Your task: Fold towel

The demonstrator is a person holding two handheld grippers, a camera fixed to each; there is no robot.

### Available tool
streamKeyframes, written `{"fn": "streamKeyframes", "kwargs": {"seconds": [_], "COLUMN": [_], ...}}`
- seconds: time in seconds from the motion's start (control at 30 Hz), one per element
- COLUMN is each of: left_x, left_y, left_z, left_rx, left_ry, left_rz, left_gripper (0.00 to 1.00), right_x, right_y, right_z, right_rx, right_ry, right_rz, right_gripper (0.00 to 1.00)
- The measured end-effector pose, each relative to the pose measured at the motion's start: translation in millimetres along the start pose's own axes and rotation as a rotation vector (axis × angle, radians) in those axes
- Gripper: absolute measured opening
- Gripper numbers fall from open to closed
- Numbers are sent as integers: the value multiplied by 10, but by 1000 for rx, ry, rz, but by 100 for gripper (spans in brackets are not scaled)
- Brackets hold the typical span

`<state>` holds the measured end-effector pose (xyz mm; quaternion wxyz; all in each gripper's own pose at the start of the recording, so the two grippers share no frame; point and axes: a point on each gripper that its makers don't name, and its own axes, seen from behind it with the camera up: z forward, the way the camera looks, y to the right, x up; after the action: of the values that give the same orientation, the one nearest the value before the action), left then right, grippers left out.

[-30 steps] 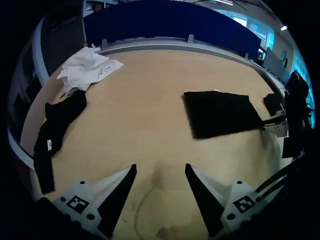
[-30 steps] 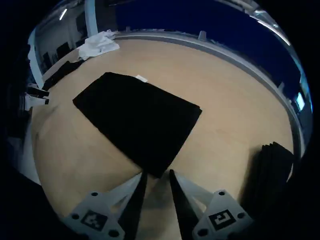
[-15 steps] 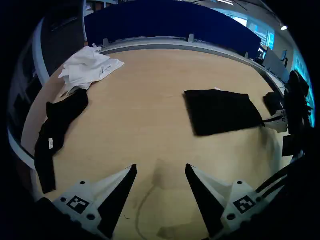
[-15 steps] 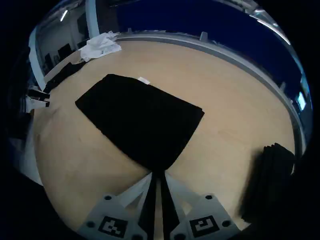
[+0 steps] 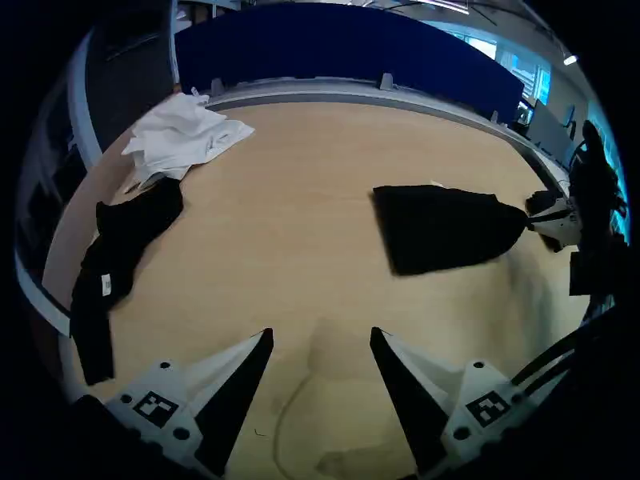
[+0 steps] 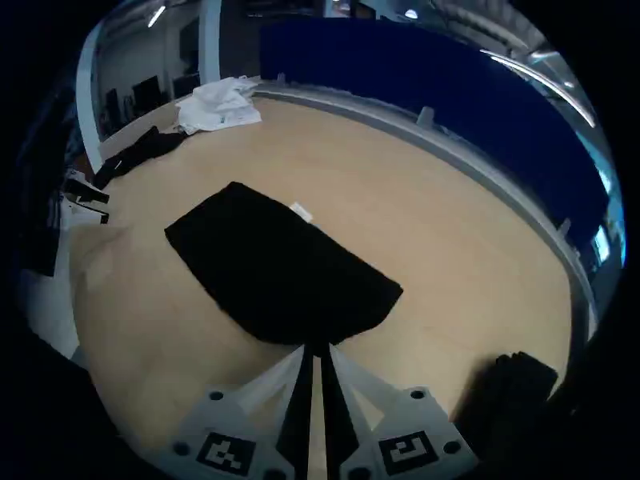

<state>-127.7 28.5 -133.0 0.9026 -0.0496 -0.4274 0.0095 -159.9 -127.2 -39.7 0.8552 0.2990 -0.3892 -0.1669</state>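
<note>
Since the earlier frame, the near corner of the black rectangular cloth towel [image 6: 276,276] has lifted off the pale wooden table [image 6: 448,232], pinched between the closed fingers of the right gripper [image 6: 318,356]. The remainder lies mid-table. The left gripper [image 5: 320,334] hangs wide apart and empty above the near edge.

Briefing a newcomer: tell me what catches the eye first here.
A black towel lies on the pale wooden table, one corner pinched by the right gripper. A white cloth heap sits at the table's far corner, and the left gripper hangs open over bare wood.
</note>
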Motion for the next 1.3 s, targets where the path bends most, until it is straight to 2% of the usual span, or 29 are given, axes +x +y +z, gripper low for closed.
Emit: {"fn": "streamKeyframes", "kwargs": {"seconds": [0.27, 0.4, 0.67, 0.9, 1.1, 1.3], "left_x": [-6, -19, -28, -7, 34, 6], "left_y": [-15, -3, 31, 37, 15, -31], "left_z": [-54, -74, -126, -186, -275, -334], "left_rx": [-4, -8, -18, -24, -23, -19], "left_ry": [12, 14, 19, 28, 48, 61], "left_rz": [-16, -19, -16, -33, -60, -93], "left_gripper": [90, 90, 90, 90, 90, 90], "right_x": [623, 843, 955, 1051, 1251, 1376], "right_y": [-90, -151, -222, -315, -548, -919], "right_z": [-36, -20, 60, 135, 258, 458], "right_rx": [3, 6, 20, 46, 94, 158], "right_ry": [62, 82, 82, 77, 80, 70], "right_rz": [-87, -123, -157, -192, -257, -338], "right_gripper": [7, 7, 7, 7, 7, 7]}}
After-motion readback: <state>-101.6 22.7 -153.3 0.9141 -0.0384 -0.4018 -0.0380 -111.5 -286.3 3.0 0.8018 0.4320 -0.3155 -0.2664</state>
